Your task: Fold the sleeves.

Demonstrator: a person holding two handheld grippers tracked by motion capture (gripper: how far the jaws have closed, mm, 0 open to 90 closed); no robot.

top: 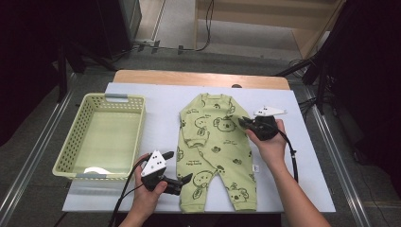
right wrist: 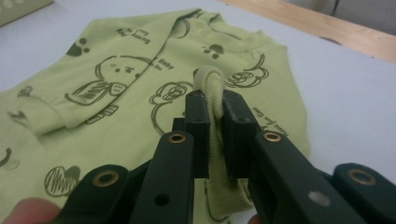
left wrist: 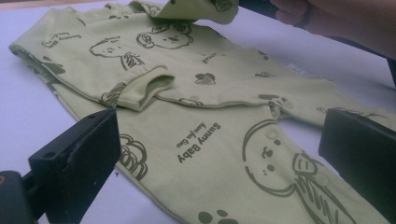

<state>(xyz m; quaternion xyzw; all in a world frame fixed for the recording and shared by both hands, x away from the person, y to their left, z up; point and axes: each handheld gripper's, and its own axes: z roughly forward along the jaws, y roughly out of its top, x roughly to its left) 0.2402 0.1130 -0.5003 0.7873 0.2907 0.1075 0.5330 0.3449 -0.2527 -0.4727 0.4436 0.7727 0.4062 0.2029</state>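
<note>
A light green baby romper (top: 213, 146) printed with dark bears lies face up on the white sheet (top: 161, 109). Its left sleeve is folded across the chest. My right gripper (top: 241, 121) is shut on the cuff of the other sleeve (right wrist: 215, 186) and holds it over the chest, off the fabric; the cuff (right wrist: 208, 77) pokes out above the pinching jaws of the right gripper (right wrist: 214, 100). My left gripper (top: 179, 166) hovers open at the romper's left edge by the hip. In the left gripper view the left gripper (left wrist: 219, 158) has wide-apart jaws framing the romper (left wrist: 205, 93), touching nothing.
A pale green plastic basket (top: 137, 101) stands on the sheet to the left of the romper. The wooden table edge (top: 198, 78) shows beyond the sheet. Bare sheet lies right of the romper, and metal rails run along both sides of the table.
</note>
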